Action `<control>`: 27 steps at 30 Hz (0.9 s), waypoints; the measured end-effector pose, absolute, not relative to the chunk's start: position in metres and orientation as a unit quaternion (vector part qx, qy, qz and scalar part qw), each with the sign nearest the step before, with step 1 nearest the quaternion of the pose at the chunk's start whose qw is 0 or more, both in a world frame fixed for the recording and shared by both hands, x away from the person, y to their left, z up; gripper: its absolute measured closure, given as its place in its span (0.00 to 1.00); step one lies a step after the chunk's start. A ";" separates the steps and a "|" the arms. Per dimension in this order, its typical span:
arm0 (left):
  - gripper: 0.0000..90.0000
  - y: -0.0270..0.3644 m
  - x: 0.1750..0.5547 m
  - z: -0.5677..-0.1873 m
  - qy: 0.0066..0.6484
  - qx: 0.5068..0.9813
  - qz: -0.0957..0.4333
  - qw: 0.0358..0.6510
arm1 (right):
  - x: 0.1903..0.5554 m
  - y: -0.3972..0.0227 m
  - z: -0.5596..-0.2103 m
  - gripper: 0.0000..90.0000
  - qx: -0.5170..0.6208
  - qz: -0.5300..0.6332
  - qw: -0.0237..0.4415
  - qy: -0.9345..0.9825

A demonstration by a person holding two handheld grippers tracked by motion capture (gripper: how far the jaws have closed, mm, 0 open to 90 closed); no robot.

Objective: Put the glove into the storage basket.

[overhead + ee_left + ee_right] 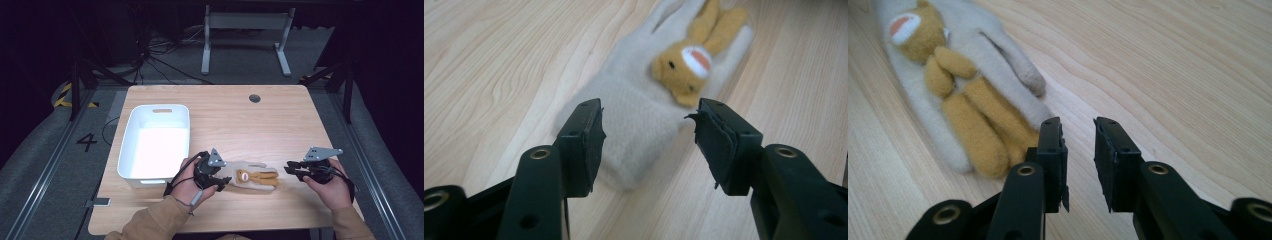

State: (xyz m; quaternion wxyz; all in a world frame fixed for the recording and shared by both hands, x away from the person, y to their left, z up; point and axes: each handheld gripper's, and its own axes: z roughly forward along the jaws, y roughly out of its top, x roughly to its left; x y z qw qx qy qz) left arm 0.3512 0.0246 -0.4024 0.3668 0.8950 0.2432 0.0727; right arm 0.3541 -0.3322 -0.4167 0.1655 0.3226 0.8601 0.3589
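And here we are at the near edge of the wooden table (280,120), with a cream fleece glove (250,176) lying flat between the two hands, a tan plush animal (684,67) stitched onto its back. The left gripper (220,181) sits right at the glove's cuff end. In the left gripper view its jaws stand released, well apart, and the cuff lies in the gap ahead of them, a touch nearer the left jaw, with neither pad pressing on the fabric. The plush face sits beyond the right jaw's tip, fingers of the glove stretching away past it.

Over to the right gripper (291,169), which hangs just off the glove's fingertip end. In the right gripper view its jaws are parted by a narrow gap, bare wood between them, gripping nothing. The tan fingers of the glove lie just beside the left jaw, off to its outer side, the plush face farther up and away. A white plastic bin (155,142) stands beyond the left gripper, apart from the glove.
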 end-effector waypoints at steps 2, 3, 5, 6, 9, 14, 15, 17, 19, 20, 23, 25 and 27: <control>0.49 0.020 0.354 -0.398 0.238 0.898 0.065 0.365 | 0.353 -0.336 -0.416 0.81 0.324 0.362 0.167 0.858; 0.49 0.018 0.355 -0.397 0.234 0.899 0.067 0.365 | 0.353 -0.340 -0.415 0.80 0.328 0.367 0.165 0.855; 0.48 0.016 0.356 -0.393 0.224 0.902 0.064 0.363 | 0.352 -0.343 -0.415 0.79 0.332 0.373 0.161 0.851; 0.48 0.015 0.358 -0.392 0.219 0.904 0.064 0.361 | 0.352 -0.345 -0.415 0.79 0.334 0.377 0.159 0.849; 0.48 0.013 0.361 -0.390 0.209 0.906 0.059 0.363 | 0.352 -0.348 -0.414 0.78 0.338 0.383 0.155 0.846; 0.46 0.010 0.367 -0.387 0.193 0.905 0.043 0.377 | 0.352 -0.352 -0.414 0.76 0.341 0.393 0.150 0.841; 0.45 0.009 0.368 -0.386 0.191 0.906 0.043 0.375 | 0.352 -0.353 -0.414 0.76 0.340 0.395 0.151 0.840; 0.44 0.008 0.370 -0.385 0.189 0.909 0.041 0.371 | 0.352 -0.354 -0.414 0.75 0.342 0.396 0.149 0.839; 0.44 0.008 0.373 -0.384 0.182 0.909 0.035 0.374 | 0.352 -0.355 -0.414 0.75 0.342 0.399 0.149 0.838; 0.44 0.008 0.373 -0.384 0.182 0.909 0.035 0.374 | 0.352 -0.355 -0.414 0.75 0.342 0.399 0.149 0.838; 0.43 0.007 0.377 -0.383 0.165 0.912 0.032 0.373 | 0.350 -0.356 -0.415 0.74 0.347 0.401 0.144 0.836; 0.42 0.004 0.381 -0.382 0.142 0.922 0.031 0.359 | 0.349 -0.358 -0.416 0.73 0.350 0.400 0.144 0.835; 0.42 0.002 0.385 -0.382 0.128 0.927 0.026 0.351 | 0.347 -0.360 -0.417 0.73 0.353 0.399 0.144 0.834</control>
